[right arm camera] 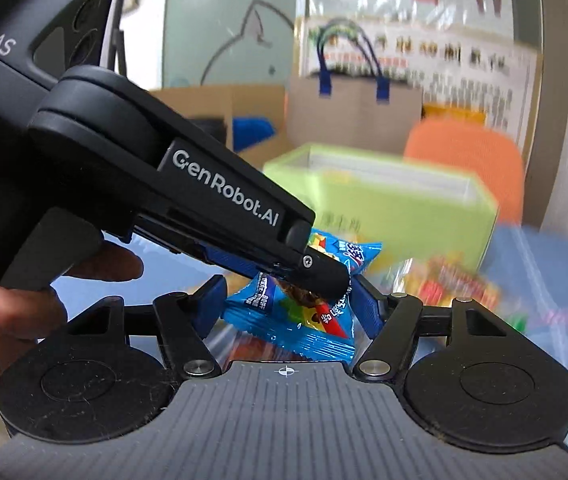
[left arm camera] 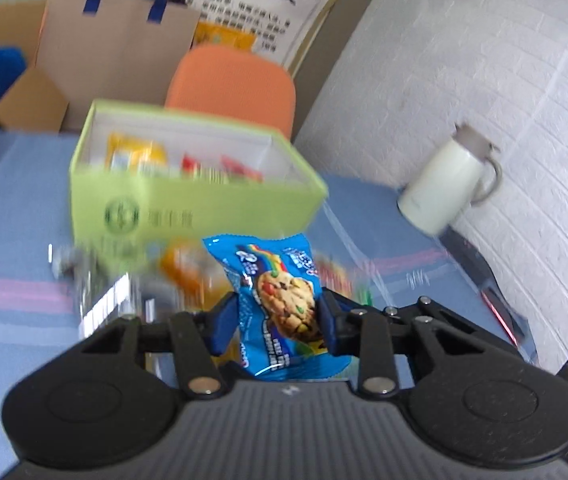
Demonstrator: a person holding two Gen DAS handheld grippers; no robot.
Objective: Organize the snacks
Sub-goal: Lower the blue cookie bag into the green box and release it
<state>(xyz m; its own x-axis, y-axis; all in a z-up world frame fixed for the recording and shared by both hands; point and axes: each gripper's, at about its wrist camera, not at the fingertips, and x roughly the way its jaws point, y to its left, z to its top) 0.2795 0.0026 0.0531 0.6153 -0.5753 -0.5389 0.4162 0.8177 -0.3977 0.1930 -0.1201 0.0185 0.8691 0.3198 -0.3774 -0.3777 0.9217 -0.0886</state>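
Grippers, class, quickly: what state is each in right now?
Left gripper: shut on the blue foil cookie packet.
Right gripper: a blue foil snack packet between its fingers; grip cannot be told.

White jug [left arm camera: 446, 184], orange chair [left arm camera: 232, 84]

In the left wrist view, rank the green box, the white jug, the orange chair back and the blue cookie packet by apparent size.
1. green box, clearly largest.
2. orange chair back; its lower part is hidden by the box.
3. blue cookie packet and white jug look about alike; the packet is nearer the camera, so I won't rank them.
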